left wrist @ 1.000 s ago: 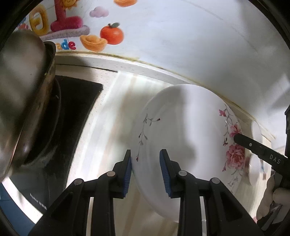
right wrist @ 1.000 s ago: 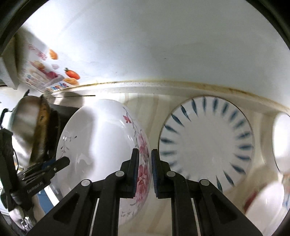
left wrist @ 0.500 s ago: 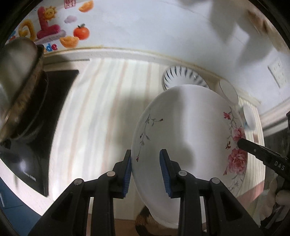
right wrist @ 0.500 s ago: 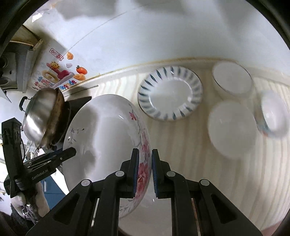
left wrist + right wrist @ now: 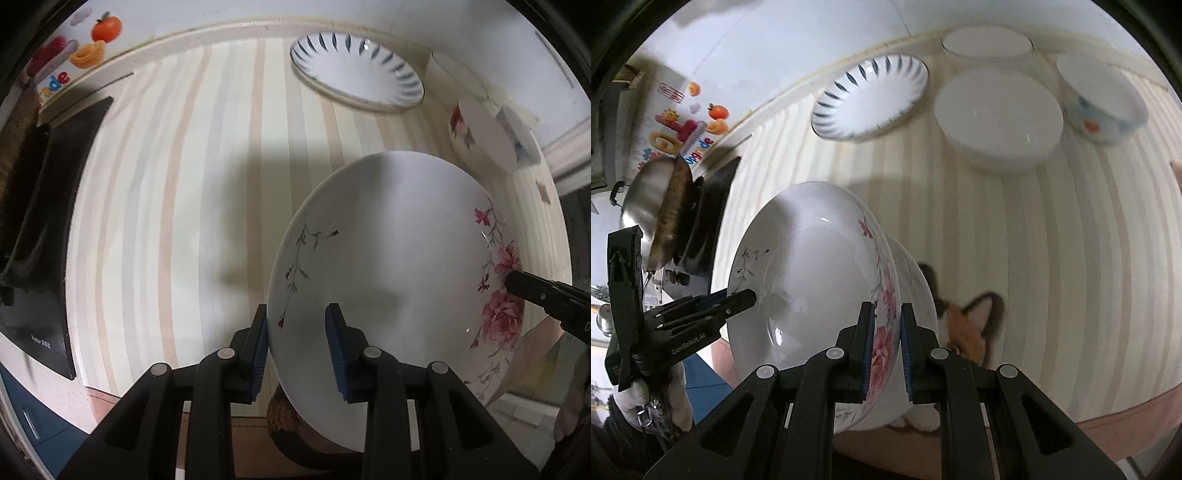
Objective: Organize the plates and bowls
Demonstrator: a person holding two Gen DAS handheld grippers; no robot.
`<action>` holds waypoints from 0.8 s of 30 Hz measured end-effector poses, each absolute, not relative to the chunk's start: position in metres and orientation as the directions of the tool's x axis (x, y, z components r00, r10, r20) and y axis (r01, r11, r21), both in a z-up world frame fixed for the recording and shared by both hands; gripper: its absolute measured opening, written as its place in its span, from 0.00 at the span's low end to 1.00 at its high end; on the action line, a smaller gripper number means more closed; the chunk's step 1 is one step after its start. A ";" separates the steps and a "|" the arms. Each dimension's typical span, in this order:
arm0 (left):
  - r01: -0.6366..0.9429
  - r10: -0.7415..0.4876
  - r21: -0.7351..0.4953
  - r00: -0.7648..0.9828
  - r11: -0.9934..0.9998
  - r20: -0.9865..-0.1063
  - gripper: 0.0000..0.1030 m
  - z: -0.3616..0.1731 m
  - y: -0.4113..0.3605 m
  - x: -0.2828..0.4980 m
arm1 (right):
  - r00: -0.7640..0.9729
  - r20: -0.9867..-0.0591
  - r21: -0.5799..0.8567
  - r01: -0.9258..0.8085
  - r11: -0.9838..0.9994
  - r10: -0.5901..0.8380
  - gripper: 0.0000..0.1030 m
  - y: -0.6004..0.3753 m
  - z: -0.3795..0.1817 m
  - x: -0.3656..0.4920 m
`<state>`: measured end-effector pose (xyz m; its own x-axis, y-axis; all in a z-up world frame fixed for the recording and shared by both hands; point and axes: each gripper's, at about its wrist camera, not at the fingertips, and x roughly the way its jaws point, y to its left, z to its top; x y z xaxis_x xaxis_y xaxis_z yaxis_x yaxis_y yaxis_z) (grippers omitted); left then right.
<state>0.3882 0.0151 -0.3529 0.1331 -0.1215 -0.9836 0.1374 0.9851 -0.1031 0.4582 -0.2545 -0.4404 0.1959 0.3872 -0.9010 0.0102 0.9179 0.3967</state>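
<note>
striped worktop (image 5: 192,192) below, mostly bare at centre. floral plate (image 5: 391,266) held in air over near edge, tilted, left tool (image 5: 297,345) and right tool (image 5: 887,345) each clamped on opposite rims, likely to share weight. blue-rimmed plate (image 5: 871,96) and white bowls (image 5: 997,114) crowd back wall; wok (image 5: 653,199) at left.

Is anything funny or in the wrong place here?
Yes. An orange, furry, fox-like animal with pointed ears peeks out from behind the flowered plate, right at the counter's edge. The left gripper and right gripper hold that plate tilted in the air. Nothing looks spilled or broken.
</note>
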 end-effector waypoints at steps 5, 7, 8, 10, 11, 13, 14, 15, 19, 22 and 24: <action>0.164 -0.092 -0.073 0.107 0.984 -0.990 0.27 -0.364 0.007 0.383 | 0.159 -0.905 0.405 0.030 0.914 0.395 0.15 -0.258 -0.459 0.451; 0.170 -0.082 -0.064 0.100 0.983 -0.992 0.27 -0.368 0.006 0.384 | 0.151 -0.905 0.406 0.036 0.913 0.397 0.15 -0.258 -0.463 0.451; 0.171 -0.077 -0.060 0.097 0.983 -0.992 0.27 -0.369 0.005 0.385 | 0.147 -0.906 0.407 0.036 0.913 0.398 0.15 -0.257 -0.464 0.451; 0.174 -0.066 -0.050 0.087 0.983 -0.994 0.27 -0.372 0.002 0.386 | 0.138 -0.905 0.410 0.039 0.911 0.402 0.15 -0.257 -0.468 0.452; 0.175 -0.062 -0.046 0.085 0.983 -0.995 0.27 -0.372 0.002 0.386 | 0.133 -0.906 0.410 0.038 0.911 0.402 0.15 -0.257 -0.470 0.452; 0.179 -0.053 -0.038 0.079 0.983 -0.995 0.27 -0.375 -0.003 0.391 | 0.126 -0.907 0.409 0.038 0.912 0.402 0.15 -0.256 -0.472 0.452; 0.181 -0.048 -0.034 0.075 0.983 -0.996 0.27 -0.377 -0.005 0.392 | 0.123 -0.908 0.409 0.040 0.912 0.401 0.15 -0.254 -0.472 0.453; 0.181 -0.044 -0.031 0.071 0.983 -0.996 0.27 -0.378 -0.006 0.393 | 0.120 -0.908 0.410 0.043 0.911 0.402 0.15 -0.254 -0.473 0.453; 0.185 -0.035 -0.023 0.062 0.982 -0.997 0.27 -0.384 -0.012 0.394 | 0.110 -0.910 0.406 0.044 0.913 0.399 0.15 -0.252 -0.476 0.457; 0.189 -0.032 -0.020 0.060 0.982 -0.998 0.27 -0.384 -0.014 0.396 | 0.102 -0.912 0.403 0.046 0.914 0.397 0.15 -0.252 -0.478 0.459; 0.193 -0.028 -0.015 0.062 0.981 -0.998 0.27 -0.385 -0.016 0.397 | 0.101 -0.912 0.404 0.048 0.914 0.398 0.15 -0.252 -0.479 0.460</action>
<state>0.3972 -0.0164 -0.3849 0.0617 -0.0276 -0.9977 0.1934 0.9810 -0.0152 0.4603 -0.2523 -0.4792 0.1006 0.3979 -0.9119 0.0480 0.9136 0.4039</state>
